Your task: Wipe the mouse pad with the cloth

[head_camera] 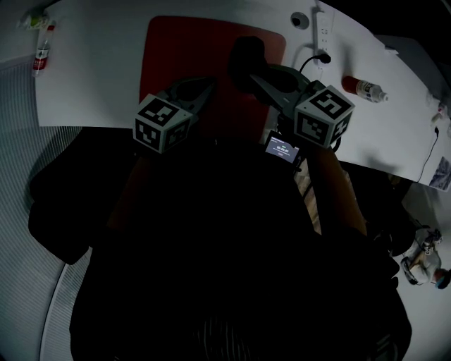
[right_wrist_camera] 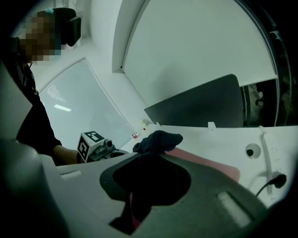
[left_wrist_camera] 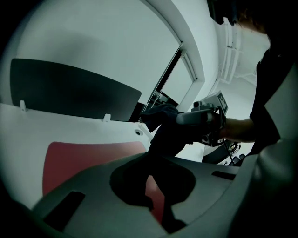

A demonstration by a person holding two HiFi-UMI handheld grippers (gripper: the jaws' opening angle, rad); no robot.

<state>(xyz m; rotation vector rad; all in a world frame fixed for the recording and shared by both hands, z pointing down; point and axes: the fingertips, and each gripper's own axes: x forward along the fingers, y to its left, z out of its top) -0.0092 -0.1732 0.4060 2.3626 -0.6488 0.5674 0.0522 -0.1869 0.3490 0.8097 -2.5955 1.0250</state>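
A red mouse pad (head_camera: pixel 183 49) lies on the white table (head_camera: pixel 91 77) in front of me. My right gripper (head_camera: pixel 251 70) is shut on a dark cloth (head_camera: pixel 245 53), which bunches up past its jaws above the pad's right half. In the right gripper view the cloth (right_wrist_camera: pixel 158 142) fills the jaw gap over the pad (right_wrist_camera: pixel 209 165). My left gripper (head_camera: pixel 208 86) is just left of it over the pad. In the left gripper view the cloth (left_wrist_camera: pixel 163 116) hangs down from the right gripper (left_wrist_camera: pixel 186 119) into the left jaws, which look shut on its lower end.
A power strip (head_camera: pixel 322 32) with a plugged cable and a small round fitting (head_camera: pixel 299 20) sit at the table's far right. A bottle (head_camera: pixel 365 89) lies right of the pad, another bottle (head_camera: pixel 41 56) at the far left. A dark panel (left_wrist_camera: pixel 70 93) stands behind the table.
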